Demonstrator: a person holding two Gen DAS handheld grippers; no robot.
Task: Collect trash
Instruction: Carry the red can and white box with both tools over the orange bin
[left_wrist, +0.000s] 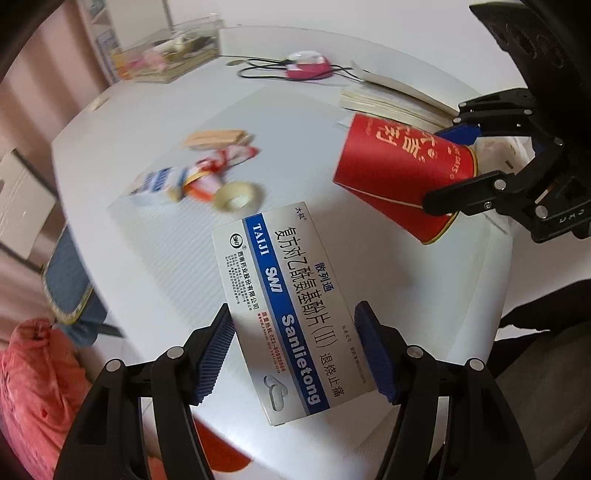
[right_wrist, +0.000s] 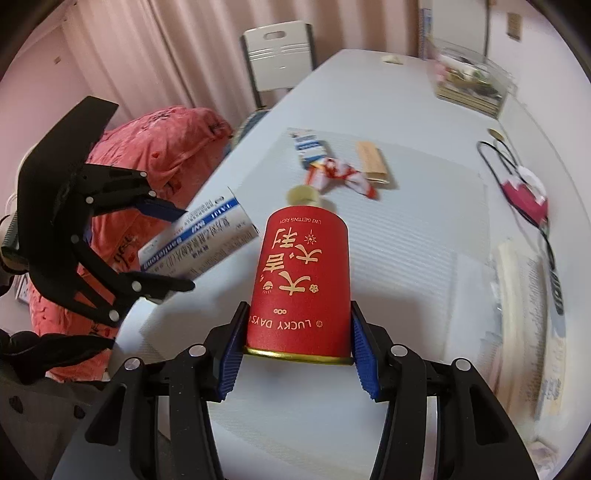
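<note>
My left gripper (left_wrist: 295, 347) is shut on a silver and blue medicine box (left_wrist: 288, 306) and holds it above the white table (left_wrist: 155, 110). The box also shows in the right wrist view (right_wrist: 201, 245), held by the left gripper (right_wrist: 177, 251). My right gripper (right_wrist: 297, 354) is shut on a red paper cup (right_wrist: 301, 284) with gold lettering, held above the table; the left wrist view shows the cup (left_wrist: 399, 170) and that gripper (left_wrist: 452, 173). Loose trash lies on the table: a tape roll (left_wrist: 238, 195), a red and white wrapper (left_wrist: 218, 166), a blue and white packet (left_wrist: 159, 182) and a tan wafer pack (left_wrist: 216, 138).
A red plastic bag (right_wrist: 155, 147) sits off the table's left edge, below the left gripper. An open book (left_wrist: 391, 99), a pink device with black cable (left_wrist: 306, 66) and a clear box of items (left_wrist: 170, 48) lie farther back. A white chair (right_wrist: 279, 55) stands at the far end.
</note>
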